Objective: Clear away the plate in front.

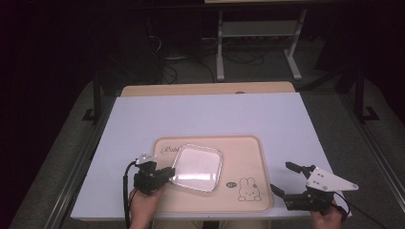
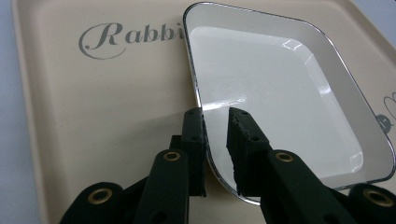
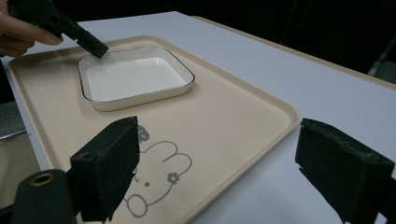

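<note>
My left jaws hide part of the dish's [image 2: 280, 88] near rim. On the tray [image 2: 93, 116], the printed word runs behind the dish.

The beige tray [image 2: 93, 116] carries grey script near its far left corner reading "Rabbi", the remaining letters hidden behind the white dish [image 2: 280, 93]. A small mark beside the tray's rabbit drawing [image 1: 247, 189] is too small to read.
</note>
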### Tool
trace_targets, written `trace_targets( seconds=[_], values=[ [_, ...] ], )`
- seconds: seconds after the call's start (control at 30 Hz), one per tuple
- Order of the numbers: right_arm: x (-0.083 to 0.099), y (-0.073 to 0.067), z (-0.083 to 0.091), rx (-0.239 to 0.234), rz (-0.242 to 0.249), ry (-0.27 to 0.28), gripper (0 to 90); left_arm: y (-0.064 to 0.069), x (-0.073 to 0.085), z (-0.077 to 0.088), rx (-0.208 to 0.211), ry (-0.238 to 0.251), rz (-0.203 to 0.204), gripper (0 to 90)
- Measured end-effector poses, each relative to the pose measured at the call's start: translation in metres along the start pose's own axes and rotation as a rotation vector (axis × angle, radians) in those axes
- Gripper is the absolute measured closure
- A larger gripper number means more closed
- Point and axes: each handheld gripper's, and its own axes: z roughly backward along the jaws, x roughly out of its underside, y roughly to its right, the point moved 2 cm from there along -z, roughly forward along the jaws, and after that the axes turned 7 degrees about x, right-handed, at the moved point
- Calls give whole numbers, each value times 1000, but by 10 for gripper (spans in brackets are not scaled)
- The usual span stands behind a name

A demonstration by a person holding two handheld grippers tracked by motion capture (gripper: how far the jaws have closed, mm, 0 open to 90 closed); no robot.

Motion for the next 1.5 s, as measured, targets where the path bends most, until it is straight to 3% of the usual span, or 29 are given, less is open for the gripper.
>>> trace_targets(
  seconds=[0.43, 0.6, 1.5],
  values=[
    [0, 0, 0, 6, 2, -6, 129, 3, 9, 3, 18, 8, -54, 760],
    [-1, -1, -1, 4, 2, -7, 129, 5, 10, 3, 39, 7, -62, 760],
    [-2, -3, -2, -7, 20, -7, 129, 13, 10, 4, 67, 3, -103, 761]
  ],
)
